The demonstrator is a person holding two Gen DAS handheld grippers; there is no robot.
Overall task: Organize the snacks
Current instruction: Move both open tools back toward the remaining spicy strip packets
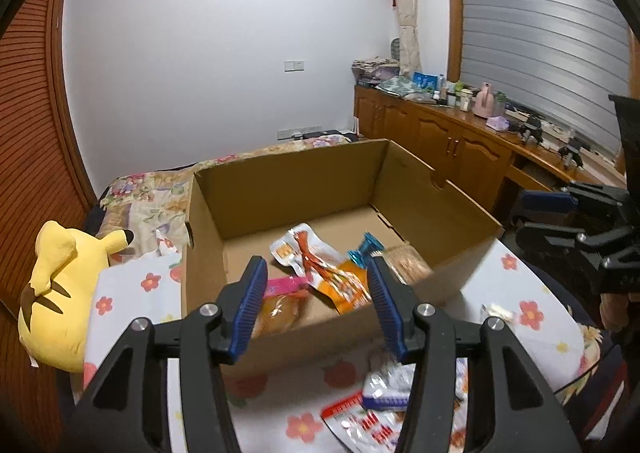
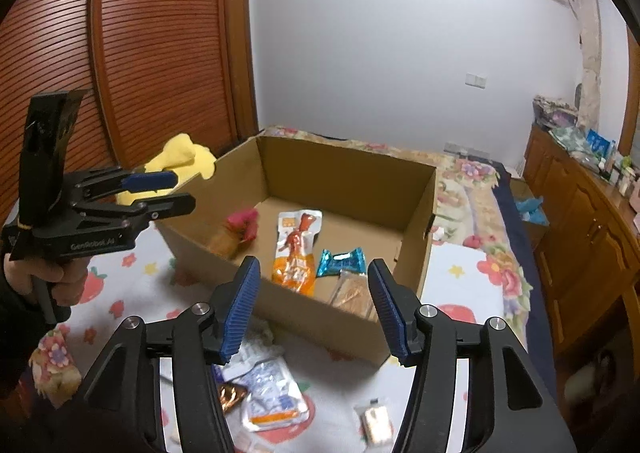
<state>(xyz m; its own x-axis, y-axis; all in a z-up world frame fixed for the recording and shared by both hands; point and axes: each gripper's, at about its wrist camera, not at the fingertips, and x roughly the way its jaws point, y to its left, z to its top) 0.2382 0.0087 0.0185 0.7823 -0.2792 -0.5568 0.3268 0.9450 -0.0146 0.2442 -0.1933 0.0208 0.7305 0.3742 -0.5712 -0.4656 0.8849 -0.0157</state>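
Note:
An open cardboard box stands on the bed. Inside lie an orange snack pouch, a blue wrapped snack, a brown wafer pack and a pink-topped bun pack. My left gripper is open and empty above the box's near wall. My right gripper is open and empty, above the box's near corner. Loose snack packs lie on the sheet in front: a red-and-silver pouch, a white pouch and a small pale pack.
A yellow plush toy lies left of the box. A wooden cabinet with clutter on top runs along the right. A slatted wooden wardrobe stands at the left.

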